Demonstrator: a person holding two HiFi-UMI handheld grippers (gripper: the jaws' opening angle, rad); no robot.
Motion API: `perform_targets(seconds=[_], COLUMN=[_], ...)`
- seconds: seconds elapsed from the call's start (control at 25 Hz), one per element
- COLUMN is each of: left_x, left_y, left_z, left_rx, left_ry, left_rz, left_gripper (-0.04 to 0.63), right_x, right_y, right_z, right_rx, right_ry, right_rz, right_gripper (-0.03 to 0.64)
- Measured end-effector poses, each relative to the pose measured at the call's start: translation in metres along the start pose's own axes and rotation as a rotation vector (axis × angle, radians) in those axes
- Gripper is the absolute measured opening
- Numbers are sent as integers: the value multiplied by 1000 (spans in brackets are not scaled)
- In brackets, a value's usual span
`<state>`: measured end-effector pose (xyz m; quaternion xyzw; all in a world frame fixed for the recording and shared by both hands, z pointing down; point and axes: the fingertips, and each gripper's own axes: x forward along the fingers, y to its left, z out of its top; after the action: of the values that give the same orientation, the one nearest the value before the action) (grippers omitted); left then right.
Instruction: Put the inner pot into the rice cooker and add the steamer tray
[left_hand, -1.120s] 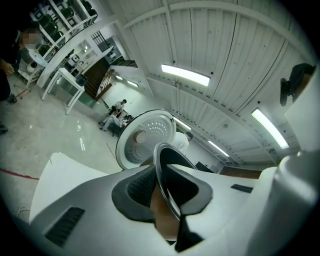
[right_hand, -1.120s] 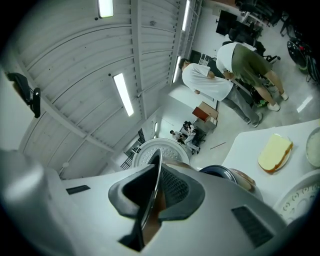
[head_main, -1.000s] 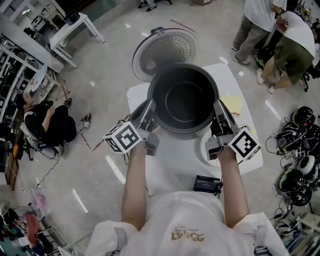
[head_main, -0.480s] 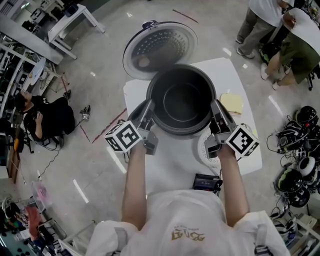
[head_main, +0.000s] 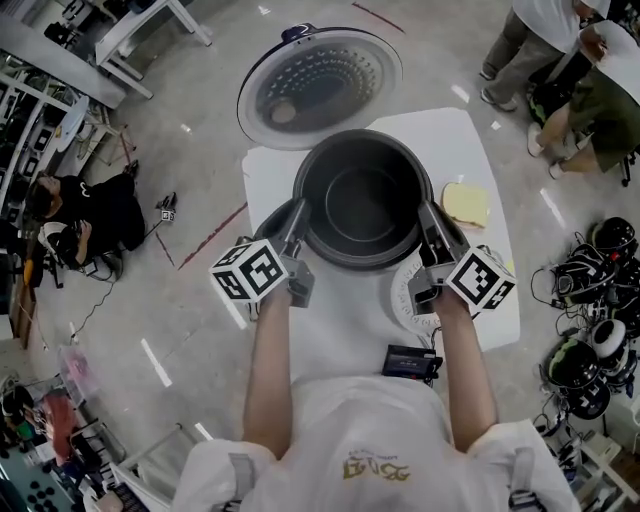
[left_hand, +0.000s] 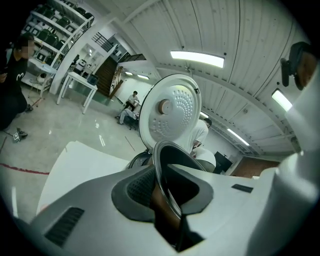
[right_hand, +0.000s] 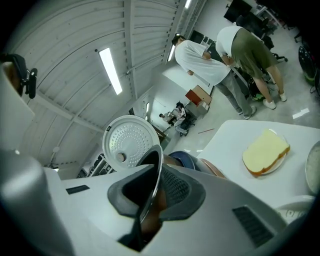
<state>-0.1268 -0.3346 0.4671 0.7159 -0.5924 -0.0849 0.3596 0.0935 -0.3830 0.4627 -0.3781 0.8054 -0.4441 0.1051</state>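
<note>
White table (head_main: 465, 150), cooker (head_main: 268, 222), lid (head_main: 320, 85) open. You have lowered the pot (head_main: 362, 200) toward the cooker, probably not seated yet. Your right gripper (head_main: 428, 212) pinches its rim; left gripper (head_main: 297, 214) too (jaws easing open). Tray (head_main: 404, 298) waits.

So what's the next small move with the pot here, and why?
Probably lower the inner pot straight down until it seats in the rice cooker. Left gripper and right gripper pinch opposite sides of its rim, the left's fingers opening slightly on it; the lid stands open and the cooker's body shows beneath the pot, so it looks not fully seated.
</note>
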Motion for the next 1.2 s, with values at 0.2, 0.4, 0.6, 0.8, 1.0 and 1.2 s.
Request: perform_targets(seconds=[0.2, 0.4, 0.6, 0.8, 1.0, 1.2], left_x=[6, 7, 11, 14, 21, 24], left_y=[6, 14, 15, 17, 17, 20], left_z=[-12, -17, -20, -19, -25, -25], left_rx=[88, 114, 128, 222, 429, 494], left_ry=[43, 73, 79, 100, 151, 146], left_rz=[57, 95, 97, 135, 207, 223], left_gripper=[100, 107, 107, 118, 147, 152], right_x=[4, 9, 11, 14, 14, 14], right_y=[-4, 0, -11, -16, -25, -26], right_z=[-1, -3, -8, -13, -17, -17], right_rx=[-60, -189, -309, -375, -472, -551], right_ry=[19, 56, 103, 120, 118, 109], right_rz=[-9, -41, -106, -150, -209, -239], right_gripper=[57, 66, 77, 87, 78, 85])
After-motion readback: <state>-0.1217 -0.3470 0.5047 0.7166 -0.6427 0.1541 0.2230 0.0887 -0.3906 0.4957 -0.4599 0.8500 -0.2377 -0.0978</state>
